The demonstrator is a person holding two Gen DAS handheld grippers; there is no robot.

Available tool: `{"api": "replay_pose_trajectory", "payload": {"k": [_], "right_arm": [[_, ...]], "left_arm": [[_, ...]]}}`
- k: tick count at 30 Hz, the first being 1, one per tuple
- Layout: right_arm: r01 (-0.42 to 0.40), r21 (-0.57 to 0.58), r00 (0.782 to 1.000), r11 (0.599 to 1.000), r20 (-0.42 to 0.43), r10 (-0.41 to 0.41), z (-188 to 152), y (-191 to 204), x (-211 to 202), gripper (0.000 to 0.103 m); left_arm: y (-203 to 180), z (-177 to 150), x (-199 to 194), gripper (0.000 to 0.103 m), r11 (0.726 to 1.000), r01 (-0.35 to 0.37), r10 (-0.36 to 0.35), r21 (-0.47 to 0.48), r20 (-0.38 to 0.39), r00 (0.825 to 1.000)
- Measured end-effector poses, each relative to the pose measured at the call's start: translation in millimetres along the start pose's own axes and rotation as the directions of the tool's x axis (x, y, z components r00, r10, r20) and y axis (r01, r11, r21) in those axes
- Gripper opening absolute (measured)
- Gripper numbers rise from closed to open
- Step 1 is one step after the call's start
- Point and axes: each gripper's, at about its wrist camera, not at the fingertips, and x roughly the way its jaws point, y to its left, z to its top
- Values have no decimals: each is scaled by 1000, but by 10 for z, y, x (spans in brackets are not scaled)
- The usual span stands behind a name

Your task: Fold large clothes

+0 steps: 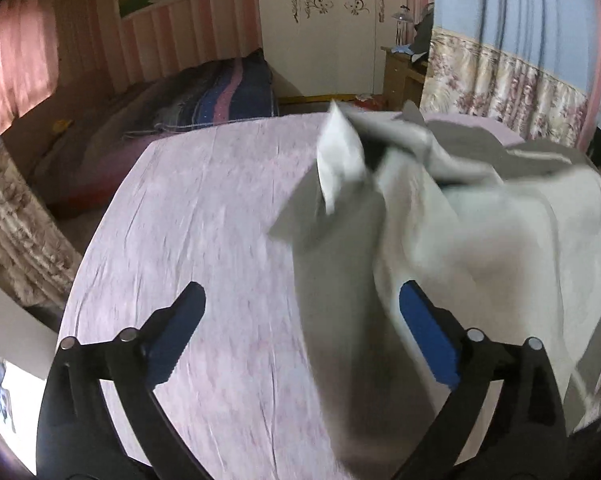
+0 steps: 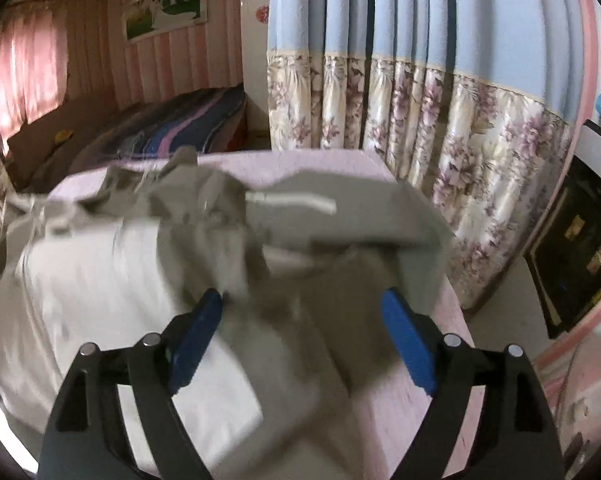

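- Blue-padded fingers of the left gripper (image 1: 300, 332) stand wide apart, gripping nothing, above the pink tabletop (image 1: 204, 216).
- Alongside, the right gripper (image 2: 302, 334) is spread just as wide, loose cloth blurred between its pads.
- Beyond both, the grey-and-white garment (image 1: 480, 232) lies rumpled on the table's far right.
- Best next, by the look of it: spread it flat and find two matching corners before pinching.
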Motion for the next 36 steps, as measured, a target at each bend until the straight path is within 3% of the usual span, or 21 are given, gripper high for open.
{"api": "replay_pose_trajectory", "payload": {"k": [4,6,11,15,17,18,21,22,24,26,28,31,32,34,35,36], "right_arm": [[-5,-58,1000,998,-19,4,-346,49,-144,89],[4,-73,999,997,-51,-8,-471,10,-80,90],[-2,10,989,1000,-151,3,-635,-200,254,90],[-57,129,980,990,-183,80,-742,-325,365,88],[-96,163,974,982,-188,126,-790,-334,385,69],[-96,167,973,981,-192,128,-817,-322,384,44],[-84,133,978,988,-179,107,-863,-210,296,22],[-76,120,981,990,-167,96,-865,-158,226,21],[-102,122,983,987,-140,119,-853,-102,38,21],[-126,126,984,984,-106,140,-817,-83,-175,21],[-176,124,982,977,-52,183,-737,-72,-495,20],[-229,94,973,969,31,228,-637,-44,-947,20],[-239,89,970,967,57,235,-609,-35,-1066,20],[-271,94,961,958,79,264,-626,-27,-1270,22],[-278,100,960,955,61,273,-654,-31,-1298,26],[-273,93,962,957,25,272,-706,-25,-1291,46]], "left_arm": [[-198,-561,-413,100,999,41,-41,7,32,999],[-300,-837,-562,100,992,118,-118,-38,12,993],[-526,-1214,-499,100,981,186,-188,-56,-35,981],[-647,-1301,-426,100,963,254,-258,-93,-35,966],[-766,-1343,-406,100,966,248,-250,-68,-26,968],[-811,-1349,-391,100,971,235,-236,-54,-24,971],[-942,-1311,-284,98,984,174,-174,-29,-10,985],[-988,-1305,-260,92,986,166,-166,-22,-13,986],[-1061,-1243,-266,46,983,185,-185,2,-20,982],[-1092,-1124,-350,27,980,194,-193,38,-24,981],[-995,-925,-549,22,973,226,-226,37,-16,974],[-856,-620,-969,22,975,210,-211,71,3,978],[-825,-549,-1106,24,975,203,-205,88,16,979],[-723,-418,-1434,39,984,157,-164,89,76,984],[-640,-363,-1591,64,990,117,-124,77,92,988],[-596,-343,-1632,100,992,96,-102,75,80,992]]}}
